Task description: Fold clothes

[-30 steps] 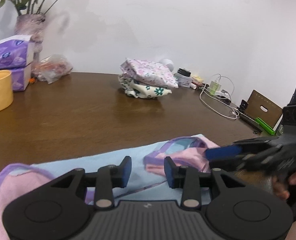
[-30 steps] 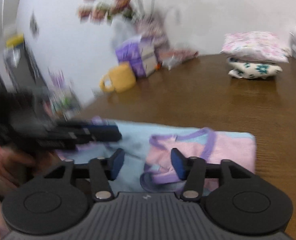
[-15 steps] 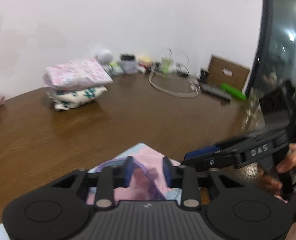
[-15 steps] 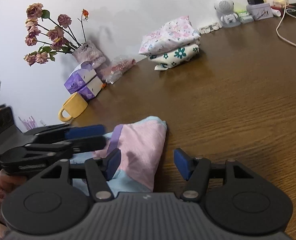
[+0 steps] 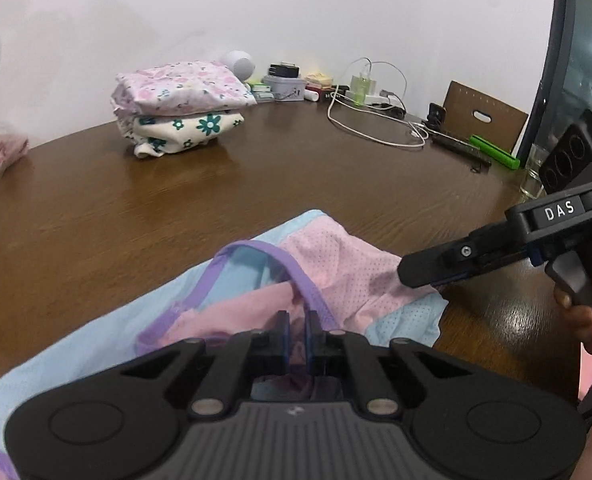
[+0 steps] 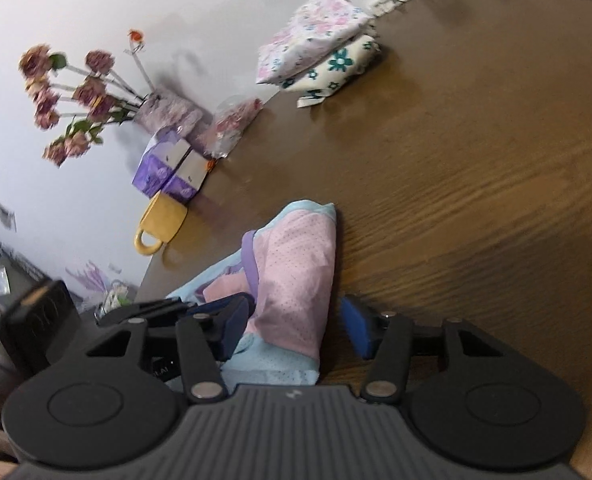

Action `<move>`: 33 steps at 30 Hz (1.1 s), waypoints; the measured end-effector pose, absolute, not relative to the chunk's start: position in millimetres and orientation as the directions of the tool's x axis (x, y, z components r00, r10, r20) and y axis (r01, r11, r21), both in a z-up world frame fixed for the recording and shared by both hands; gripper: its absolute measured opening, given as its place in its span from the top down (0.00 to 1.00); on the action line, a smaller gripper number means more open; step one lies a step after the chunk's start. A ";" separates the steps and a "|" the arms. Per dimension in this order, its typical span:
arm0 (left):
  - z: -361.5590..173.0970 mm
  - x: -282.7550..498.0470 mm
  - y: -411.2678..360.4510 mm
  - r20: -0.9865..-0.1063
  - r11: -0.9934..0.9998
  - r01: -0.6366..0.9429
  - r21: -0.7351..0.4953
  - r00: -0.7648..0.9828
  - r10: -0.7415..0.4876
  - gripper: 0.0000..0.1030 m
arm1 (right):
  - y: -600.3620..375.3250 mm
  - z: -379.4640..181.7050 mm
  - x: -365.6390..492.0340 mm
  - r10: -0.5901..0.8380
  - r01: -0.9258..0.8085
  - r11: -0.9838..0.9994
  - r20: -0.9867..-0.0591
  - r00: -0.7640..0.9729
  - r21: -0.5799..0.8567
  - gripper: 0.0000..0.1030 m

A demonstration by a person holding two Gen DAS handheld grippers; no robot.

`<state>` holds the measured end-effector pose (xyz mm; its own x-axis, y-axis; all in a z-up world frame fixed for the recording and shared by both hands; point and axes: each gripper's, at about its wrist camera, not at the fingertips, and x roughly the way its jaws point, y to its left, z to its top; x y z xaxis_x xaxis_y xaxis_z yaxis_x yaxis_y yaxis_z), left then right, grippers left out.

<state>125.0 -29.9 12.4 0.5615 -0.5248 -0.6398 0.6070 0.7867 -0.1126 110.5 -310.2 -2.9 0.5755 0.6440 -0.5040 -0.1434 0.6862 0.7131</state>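
so, taking the pink and blue garment (image 5: 336,268) as your landmark on the wooden table (image 5: 96,216): in the right wrist view, far off to its left against the wall stand a vase of dried flowers (image 6: 76,92), purple tissue packs (image 6: 172,168) and a yellow mug (image 6: 160,224). beyond it, well apart, sits a stack of folded floral clothes (image 5: 180,112), with a white cable (image 5: 376,120) and small clutter further right, then a cardboard piece (image 5: 488,120). nothing lies between the garment and the stack.

the garment is mesh, pink panels on light blue with purple trim, bunched and partly folded at the near table edge. in the left wrist view its long axis runs from lower left up toward the right.

your left gripper (image 5: 296,332) has just been closing and now pinches the purple-trimmed pink fabric. your right gripper (image 6: 292,324) has narrowed a little but stands apart, a pink fold between its pads, unpressed as far as you can see.
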 end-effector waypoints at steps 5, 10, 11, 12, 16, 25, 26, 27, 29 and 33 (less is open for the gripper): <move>11.4 125.1 -26.6 -0.627 0.789 0.598 -0.139 0.564 -0.538 0.93 | -306.9 -9.2 105.1 0.659 -0.095 0.648 -0.494 0.567 0.755 0.54; 9.8 125.3 -25.1 -0.618 0.791 0.590 -0.162 0.564 -0.548 0.93 | -304.2 -18.5 105.1 0.676 -0.046 0.601 -0.476 0.563 0.798 0.66; 9.5 125.5 -24.6 -0.616 0.791 0.588 -0.168 0.564 -0.550 0.93 | -303.6 -20.0 105.0 0.672 -0.034 0.597 -0.477 0.567 0.801 0.69; 9.6 125.0 -24.5 -0.616 0.792 0.587 -0.168 0.565 -0.550 0.93 | -303.6 -21.5 105.2 0.669 -0.022 0.593 -0.477 0.570 0.805 0.73; 11.8 122.3 -24.5 -0.612 0.791 0.588 -0.167 0.567 -0.551 0.91 | -303.8 -26.9 106.7 0.659 0.014 0.583 -0.483 0.576 0.812 0.94; 29.4 107.9 -6.8 -0.568 0.808 0.569 -0.151 0.619 -0.542 0.83 | -312.2 25.0 105.0 0.478 -0.129 0.831 -0.577 0.662 0.541 0.96; 30.2 107.1 -4.9 -0.567 0.811 0.565 -0.149 0.623 -0.538 0.83 | -308.8 34.8 104.7 0.433 -0.159 0.875 -0.595 0.677 0.457 0.96; 30.3 106.6 -2.6 -0.567 0.815 0.560 -0.150 0.626 -0.535 0.83 | -305.3 44.8 104.4 0.387 -0.186 0.911 -0.608 0.693 0.368 0.96; 30.5 105.4 1.8 -0.566 0.821 0.551 -0.152 0.632 -0.529 0.82 | -290.4 64.5 102.4 0.308 -0.262 0.950 -0.617 0.724 0.167 0.96; 30.5 99.6 7.9 -0.567 0.827 0.541 -0.150 0.638 -0.521 0.82 | -244.7 88.1 92.7 0.253 -0.421 0.894 -0.604 0.756 -0.154 0.96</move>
<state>99.6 7.9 30.5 0.6385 -0.5209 -0.5665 0.5415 0.8272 -0.1504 92.7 -244.7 88.1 0.7557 0.2525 -0.6043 -0.4215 0.8937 -0.1536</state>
